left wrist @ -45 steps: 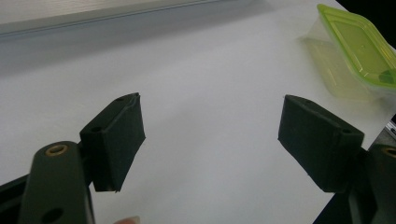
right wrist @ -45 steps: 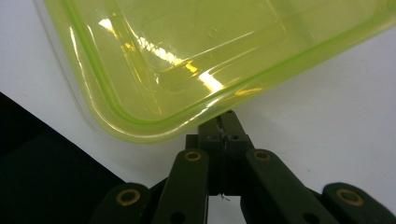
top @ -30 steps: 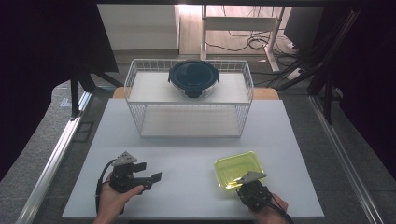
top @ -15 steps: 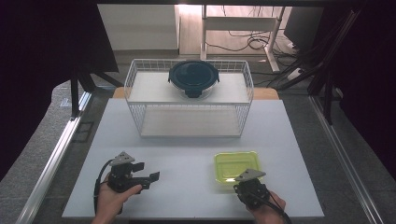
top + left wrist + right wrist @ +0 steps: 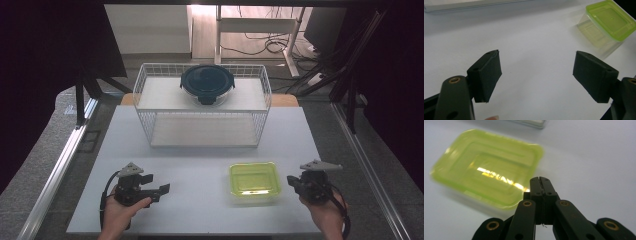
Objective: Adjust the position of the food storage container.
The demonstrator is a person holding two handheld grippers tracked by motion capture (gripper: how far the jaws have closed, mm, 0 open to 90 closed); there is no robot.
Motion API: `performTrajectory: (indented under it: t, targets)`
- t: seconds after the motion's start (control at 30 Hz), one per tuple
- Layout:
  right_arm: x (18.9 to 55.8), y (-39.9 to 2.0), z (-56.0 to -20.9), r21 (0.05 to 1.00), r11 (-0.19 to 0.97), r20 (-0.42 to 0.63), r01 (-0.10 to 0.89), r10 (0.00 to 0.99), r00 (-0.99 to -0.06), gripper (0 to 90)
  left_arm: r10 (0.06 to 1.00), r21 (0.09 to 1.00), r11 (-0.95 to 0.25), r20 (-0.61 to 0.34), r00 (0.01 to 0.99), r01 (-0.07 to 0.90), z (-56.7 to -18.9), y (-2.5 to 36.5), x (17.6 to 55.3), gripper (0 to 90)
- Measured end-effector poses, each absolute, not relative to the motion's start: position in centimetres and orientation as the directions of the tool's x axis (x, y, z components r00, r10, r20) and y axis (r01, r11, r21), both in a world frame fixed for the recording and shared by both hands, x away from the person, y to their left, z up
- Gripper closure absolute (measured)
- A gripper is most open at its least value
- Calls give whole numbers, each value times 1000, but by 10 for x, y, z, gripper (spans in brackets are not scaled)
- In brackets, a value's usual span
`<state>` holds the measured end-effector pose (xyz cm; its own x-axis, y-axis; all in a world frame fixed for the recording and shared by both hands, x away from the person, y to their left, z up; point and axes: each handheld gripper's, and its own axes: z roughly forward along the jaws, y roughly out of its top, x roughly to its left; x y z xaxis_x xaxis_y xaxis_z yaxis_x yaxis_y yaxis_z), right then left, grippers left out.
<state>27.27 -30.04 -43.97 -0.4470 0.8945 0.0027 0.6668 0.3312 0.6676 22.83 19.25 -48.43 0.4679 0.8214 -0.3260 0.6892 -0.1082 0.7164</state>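
Now sits the yellow-green lidded container (image 5: pixel 253 181) flat on the white tabletop (image 5: pixel 200 150), near the front edge, right of centre. Lies just left of the right claw (image 5: pixel 291 181), close beside but apart from it; lies well apart from the left claw (image 5: pixel 161 191), across bare tabletop. Nearer by far, then, to the right hand (image 5: pixel 325 210). Runs roughly square, its slightly longer side across the table, so a grip across the near and far walls looks the likelier one.

Right claw (image 5: pixel 540 180): jaws pressed together on nothing, tips pointing at the container's (image 5: pixel 486 167) near corner in the right gripper view. Would need spreading before any grip. Left claw (image 5: pixel 536 75): jaws spread wide, empty, aimed over bare tabletop with the container (image 5: pixel 607 21) off at upper right.

Against the earlier frames: right claw then over the container's near right corner, now drawn off to the right and clear of it. Container slightly left of where it lay. Left claw unmoved. Wire rack (image 5: pixel 202 110) and dark round lidded bowl (image 5: pixel 207 83) as before.
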Motion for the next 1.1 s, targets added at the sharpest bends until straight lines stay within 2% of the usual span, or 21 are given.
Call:
performTrajectory:
  t: [0.1,0.23,0.53,0.83,1.1]
  targets:
    - [286,-303,-442,664,321,-3,675,904,-427,891,813,714,-81,-357,461,696,-483,196,228,218]
    - [299,-300,-451,639,322,2,699,907,-421,891,828,713,-82,-340,446,697,-483,198,227,218]
    - [306,-290,-481,563,351,41,748,893,-449,891,836,708,-94,-325,441,700,-483,197,227,218]
    - [306,-283,-482,566,356,36,744,890,-454,891,838,701,-96,-327,437,707,-486,197,228,219]
    - [308,-258,-483,564,417,3,713,862,-507,891,838,694,-95,-332,434,714,-489,197,230,220]
